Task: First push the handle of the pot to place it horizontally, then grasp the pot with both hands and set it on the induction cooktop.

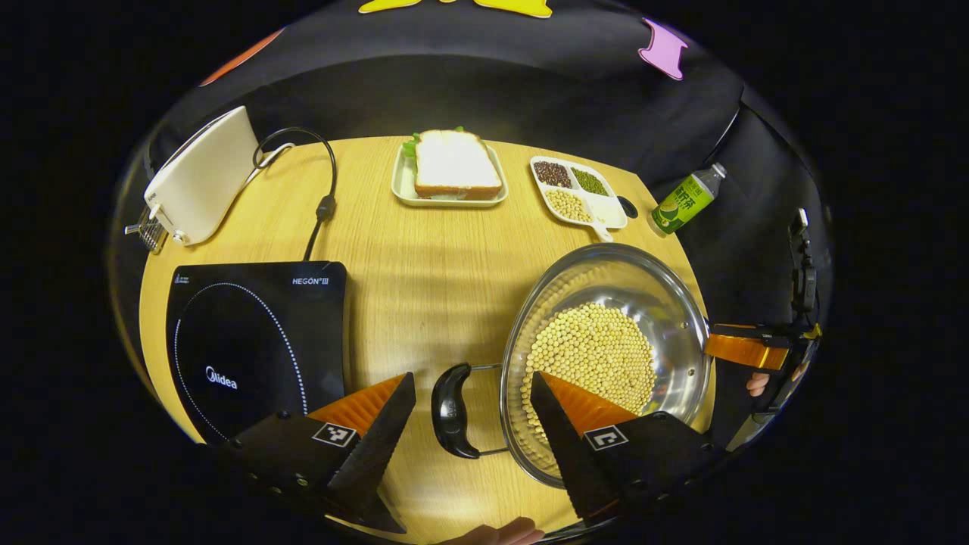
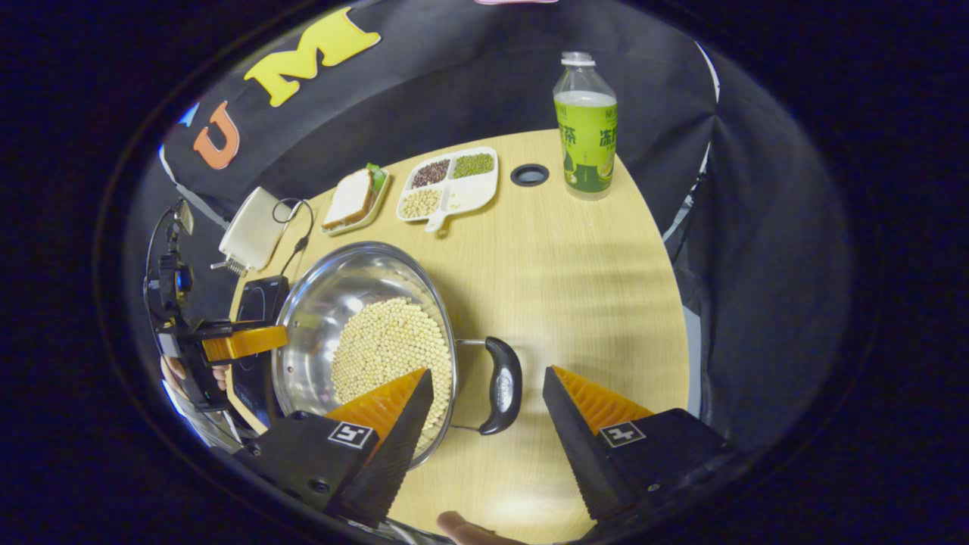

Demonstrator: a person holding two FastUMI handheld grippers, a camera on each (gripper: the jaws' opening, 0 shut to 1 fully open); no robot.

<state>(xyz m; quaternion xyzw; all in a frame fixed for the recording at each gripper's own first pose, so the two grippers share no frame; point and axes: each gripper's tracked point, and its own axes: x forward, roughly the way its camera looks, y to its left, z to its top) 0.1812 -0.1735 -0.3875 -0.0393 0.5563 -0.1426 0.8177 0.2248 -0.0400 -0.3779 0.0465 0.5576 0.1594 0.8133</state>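
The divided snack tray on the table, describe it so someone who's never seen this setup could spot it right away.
Start from the big steel pot of pale beans on the wooden table, then look toward the far edge. The divided tray lies there, between the sandwich plate and the green bottle. It alone has compartments, holding dark, green and pale beans, and a short handle tab.

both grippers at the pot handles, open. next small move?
Probably close both grippers on the handles. In the left gripper view the left gripper is open with one black handle between its fingers; in the right gripper view the right gripper is open around the other handle. The pot of beans sits on the table, beside the cooktop, so lifting comes after gripping.
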